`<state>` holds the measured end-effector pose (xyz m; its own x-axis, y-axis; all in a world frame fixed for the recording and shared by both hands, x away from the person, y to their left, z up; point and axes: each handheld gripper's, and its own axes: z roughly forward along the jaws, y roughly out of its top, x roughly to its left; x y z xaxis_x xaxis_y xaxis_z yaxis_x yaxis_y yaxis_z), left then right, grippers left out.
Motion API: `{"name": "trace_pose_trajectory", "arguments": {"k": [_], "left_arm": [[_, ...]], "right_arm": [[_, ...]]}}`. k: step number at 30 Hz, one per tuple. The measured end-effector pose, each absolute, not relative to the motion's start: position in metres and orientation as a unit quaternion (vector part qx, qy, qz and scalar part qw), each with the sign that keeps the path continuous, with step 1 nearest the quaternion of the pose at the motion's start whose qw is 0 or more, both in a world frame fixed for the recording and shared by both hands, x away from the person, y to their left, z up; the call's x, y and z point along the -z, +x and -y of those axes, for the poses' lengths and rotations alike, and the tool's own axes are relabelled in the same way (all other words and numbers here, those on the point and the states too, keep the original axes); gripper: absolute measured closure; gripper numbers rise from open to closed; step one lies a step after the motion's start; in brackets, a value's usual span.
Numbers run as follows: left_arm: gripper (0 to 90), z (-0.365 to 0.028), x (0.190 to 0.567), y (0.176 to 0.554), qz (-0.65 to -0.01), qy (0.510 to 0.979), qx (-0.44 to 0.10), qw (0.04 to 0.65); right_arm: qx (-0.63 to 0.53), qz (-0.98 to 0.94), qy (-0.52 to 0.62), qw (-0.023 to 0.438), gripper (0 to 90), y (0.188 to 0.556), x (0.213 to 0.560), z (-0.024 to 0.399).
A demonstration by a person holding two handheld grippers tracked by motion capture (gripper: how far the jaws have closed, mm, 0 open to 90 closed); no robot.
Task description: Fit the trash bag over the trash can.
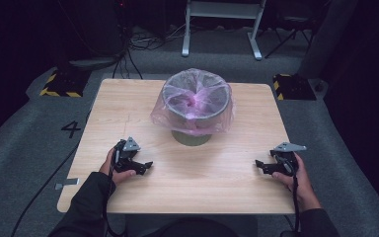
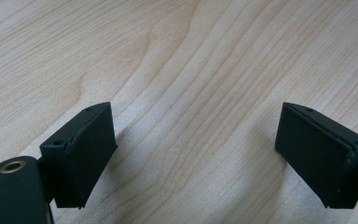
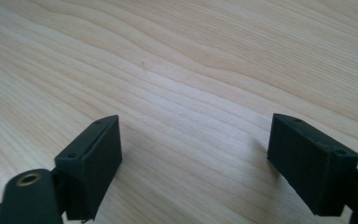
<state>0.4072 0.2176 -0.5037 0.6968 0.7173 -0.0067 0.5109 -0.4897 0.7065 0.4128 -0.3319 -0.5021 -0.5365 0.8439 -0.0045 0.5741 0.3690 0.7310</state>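
The left gripper (image 1: 145, 168) and the right gripper (image 1: 259, 165) are held low over the wooden table (image 1: 128, 106) with jaws spread wide and nothing between them, while the bin (image 1: 196, 101), lined with a pink plastic bag (image 1: 160, 116), is seen well beyond both, at the table's far middle.

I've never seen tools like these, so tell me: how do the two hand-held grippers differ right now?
The left gripper lies nearer the bin with its pink bag; the right gripper sits by the table edge. The left points right, the right points left. Both are black, with empty jaws wide open over bare wood.
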Motion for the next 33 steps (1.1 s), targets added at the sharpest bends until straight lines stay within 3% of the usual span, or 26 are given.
{"name": "trace_pose_trajectory", "arguments": {"k": [33], "left_arm": [[11.4,-0.217,0.5037,0.4083,-0.361,0.852,-0.143,0.353]], "right_arm": [[-0.338,-0.788,0.471,0.207,14.7,0.4155,0.5024,0.3372]]}}
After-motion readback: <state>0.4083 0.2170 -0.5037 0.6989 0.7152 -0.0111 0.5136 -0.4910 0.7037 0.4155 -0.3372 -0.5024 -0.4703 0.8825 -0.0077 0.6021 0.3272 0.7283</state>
